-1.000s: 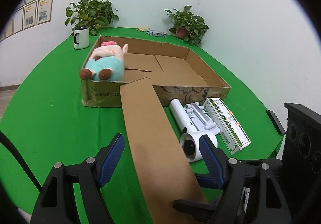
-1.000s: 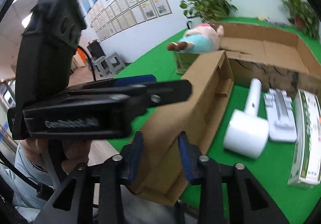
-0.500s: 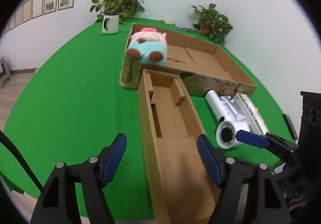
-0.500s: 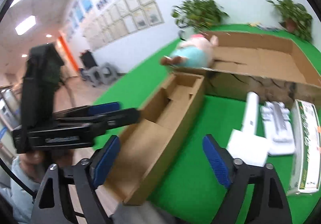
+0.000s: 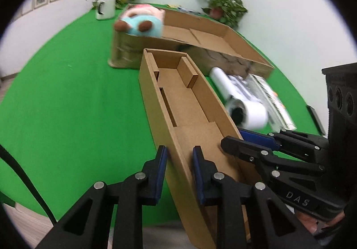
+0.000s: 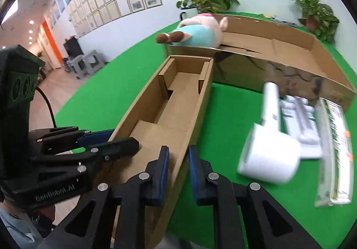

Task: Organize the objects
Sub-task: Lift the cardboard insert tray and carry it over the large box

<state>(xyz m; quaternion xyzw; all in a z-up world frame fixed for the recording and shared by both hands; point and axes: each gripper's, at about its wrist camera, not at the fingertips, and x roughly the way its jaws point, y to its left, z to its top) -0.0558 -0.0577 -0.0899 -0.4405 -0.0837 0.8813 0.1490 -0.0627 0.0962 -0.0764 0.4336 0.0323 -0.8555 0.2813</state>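
In the left wrist view, the left gripper (image 5: 178,157) at lower centre has just closed its jaws, pinching the left wall of the long narrow cardboard box (image 5: 178,97) that runs up the frame's middle. Lower right, the right gripper (image 5: 232,139) has likewise just closed, clamping the box's right wall. Right of the box lie the white handheld device (image 5: 245,110) and a printed carton (image 5: 267,97).

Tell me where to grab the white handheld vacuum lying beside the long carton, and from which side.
Grip the white vacuum by its slim handle tube, from above, jaws across it. The tube lies flat on the cloth; the drum end looks too wide, and the white accessory tray crowds its far side.
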